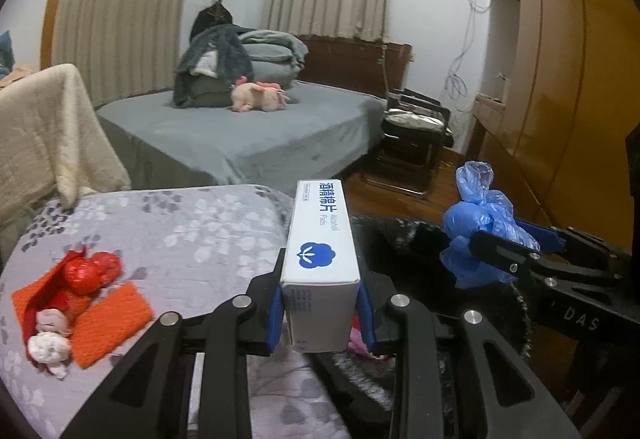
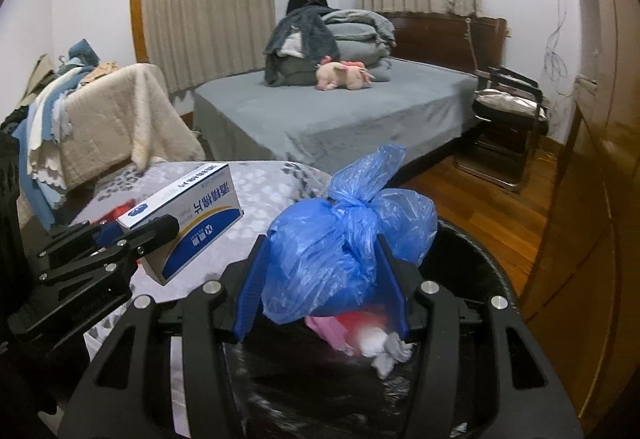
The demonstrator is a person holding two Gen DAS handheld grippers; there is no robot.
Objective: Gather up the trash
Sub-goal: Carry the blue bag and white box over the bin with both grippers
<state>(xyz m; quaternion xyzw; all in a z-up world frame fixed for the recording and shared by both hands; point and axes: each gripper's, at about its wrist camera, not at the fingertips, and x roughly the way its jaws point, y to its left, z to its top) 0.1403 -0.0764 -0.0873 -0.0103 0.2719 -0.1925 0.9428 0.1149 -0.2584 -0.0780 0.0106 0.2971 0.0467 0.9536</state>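
Trash rides in both claws, seemingly headed for the black-lined bin (image 2: 460, 271). The left gripper (image 1: 322, 309) pinches a box (image 1: 322, 251) by its near end, upright above the floral bedspread's (image 1: 180, 231) right edge, beside the bin. The right gripper (image 2: 324, 287) squeezes a bag (image 2: 344, 239) over the bin's mouth, ready to drop. The box is white with blue print; the bag is blue crinkled plastic, knotted on top. Red scraps (image 1: 80, 287) wait near the bedspread's left edge.

The white box (image 1: 320, 263) reads "Alcohol Pads" beside blue Chinese characters — the right gripper's (image 1: 500, 255) black body shows "DAS".
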